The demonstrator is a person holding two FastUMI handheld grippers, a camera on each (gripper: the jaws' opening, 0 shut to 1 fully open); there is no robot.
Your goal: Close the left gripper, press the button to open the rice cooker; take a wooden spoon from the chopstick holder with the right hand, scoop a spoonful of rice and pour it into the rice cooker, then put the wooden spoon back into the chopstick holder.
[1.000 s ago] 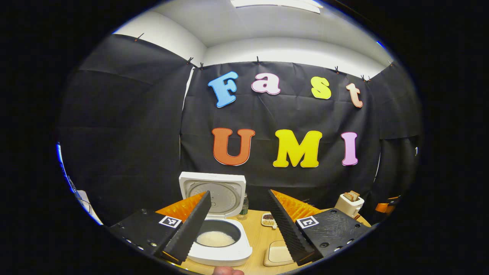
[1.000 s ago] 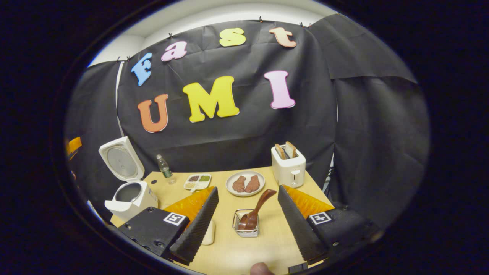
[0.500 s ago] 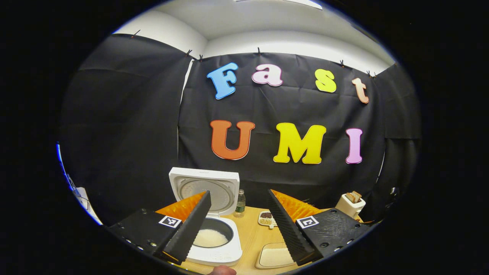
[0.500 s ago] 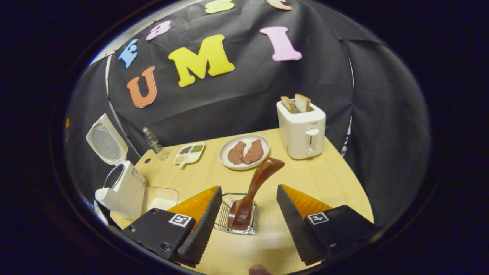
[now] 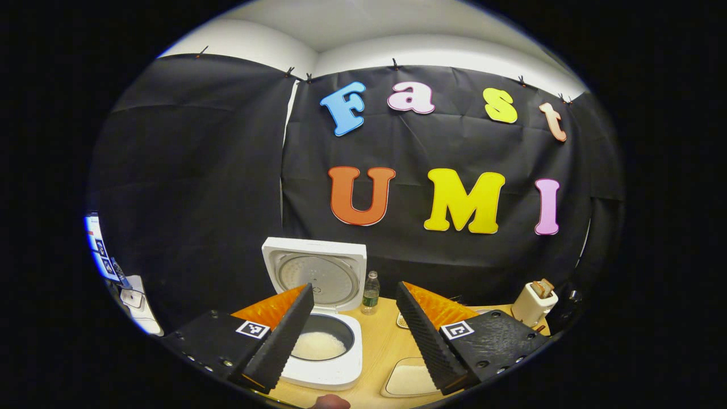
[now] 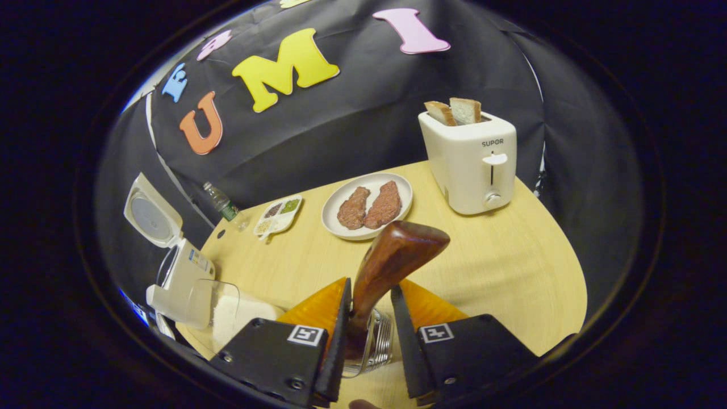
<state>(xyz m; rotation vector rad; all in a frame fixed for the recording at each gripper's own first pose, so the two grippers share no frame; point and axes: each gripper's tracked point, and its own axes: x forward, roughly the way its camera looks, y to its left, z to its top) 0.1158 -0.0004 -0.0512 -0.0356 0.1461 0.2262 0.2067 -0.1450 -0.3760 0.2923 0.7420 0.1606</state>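
1. Presently the right claw [image 6: 370, 284] straddles the handle of the wooden spoon [image 6: 392, 255]. Its jaws are drawn narrow around the shaft, one of them against the wood. A sliver of wire shows beside the other, so a firm two-sided grasp cannot be told.
2. The spoon stands bowl-down in the chopstick holder [image 6: 379, 341], a small wire basket at the near edge of the bench [image 6: 511, 255]. Its handle leans up and away from the camera.
3. The left claw [image 5: 353, 286] hangs released, jaws wide, in front of the rice cooker [image 5: 324, 363]. The lid [image 5: 315, 272] is raised and white rice [image 5: 318, 345] lies in the pot.
4. Handling: the spoon looks rigid, light and glossy, so a polished shaft may twist or slide between the jaws. A hold on the narrower shaft below the broad handle end seems soundest. The wire holder is probably light and could lift or tip if the bowl catches on its rim.
5. Room: a straight upward draw appears unobstructed. The clear rice container [image 6: 227, 312] sits just beside the cooker, at the left of the right gripper view. The path there crosses bare bench.
6. Edges: the plate [image 6: 329, 213], toaster [image 6: 468, 165], bottle [image 6: 221, 204] and seasoning dish [image 6: 278, 215] stand well apart at the back. The holder's place near the bench edge allows little forward slack.
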